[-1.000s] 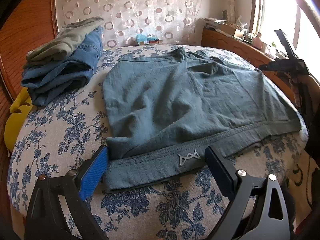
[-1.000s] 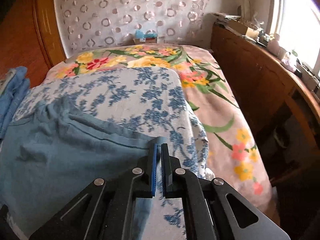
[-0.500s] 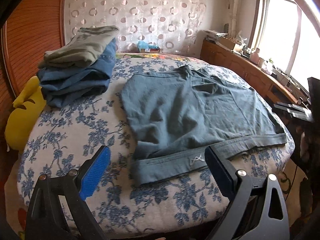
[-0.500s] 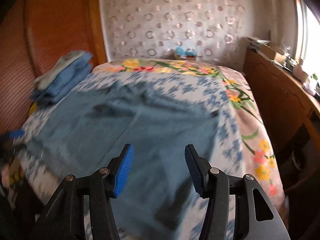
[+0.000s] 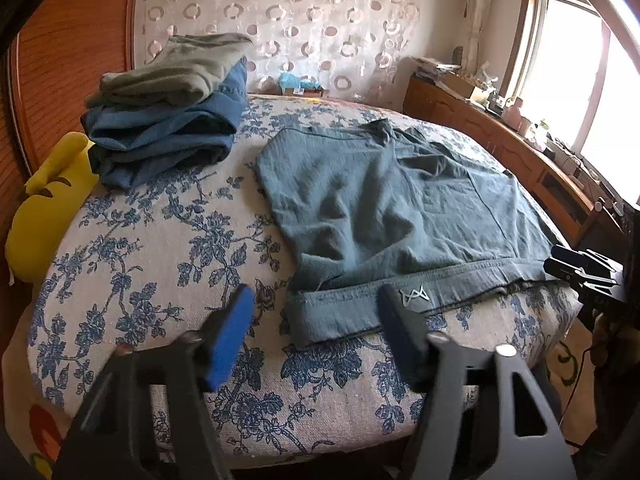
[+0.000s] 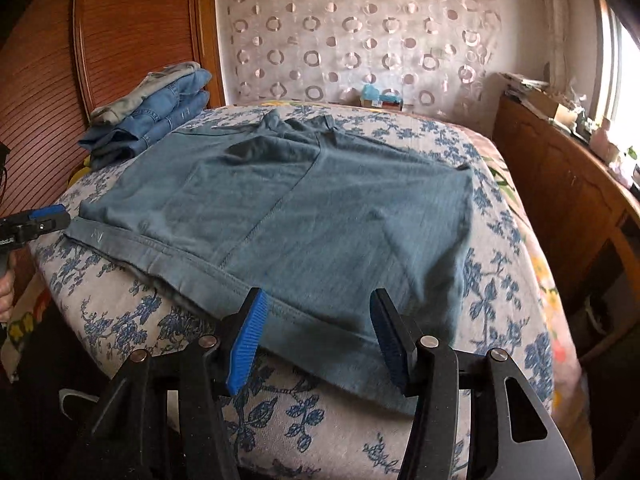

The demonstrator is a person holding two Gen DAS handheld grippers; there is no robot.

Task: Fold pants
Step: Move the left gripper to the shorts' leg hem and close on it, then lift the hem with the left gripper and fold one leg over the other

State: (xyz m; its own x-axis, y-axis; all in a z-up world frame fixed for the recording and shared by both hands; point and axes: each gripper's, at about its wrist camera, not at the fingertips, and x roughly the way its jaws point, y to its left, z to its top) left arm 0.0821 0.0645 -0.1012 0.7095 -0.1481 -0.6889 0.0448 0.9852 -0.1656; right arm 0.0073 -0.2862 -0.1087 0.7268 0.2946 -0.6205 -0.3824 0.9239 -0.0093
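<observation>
Teal pants [image 5: 400,208] lying folded and flat on the bed [image 5: 168,240], waistband [image 5: 448,284] along the near edge, the lower corner hanging a little over the rim in the right wrist view. Left claw [image 5: 316,328] half open, jaws just closed in partly, nothing between the pads; hovering above the left end of the waistband, not touching. Right claw [image 6: 316,332] also half open after releasing, jaws just opened, empty, poised over the near hem of the cloth.

Possible troubles, as a judgement only:
- Pinching only the top layer, because several layers lie stacked at the waistband; then the fold opens when lifted.
- Catching the flowered bedcover together with the cloth, since the pads come down onto a soft surface.
- Uneven lifting by the two claws, giving a crooked fold, the wrinkles near the middle adding to this.
- Dragging the hanging corner off the bed edge, pulling the whole garment down.
- Pushing against the stack of folded clothes [image 5: 168,104] near the left side, if the next fold goes that way.
</observation>
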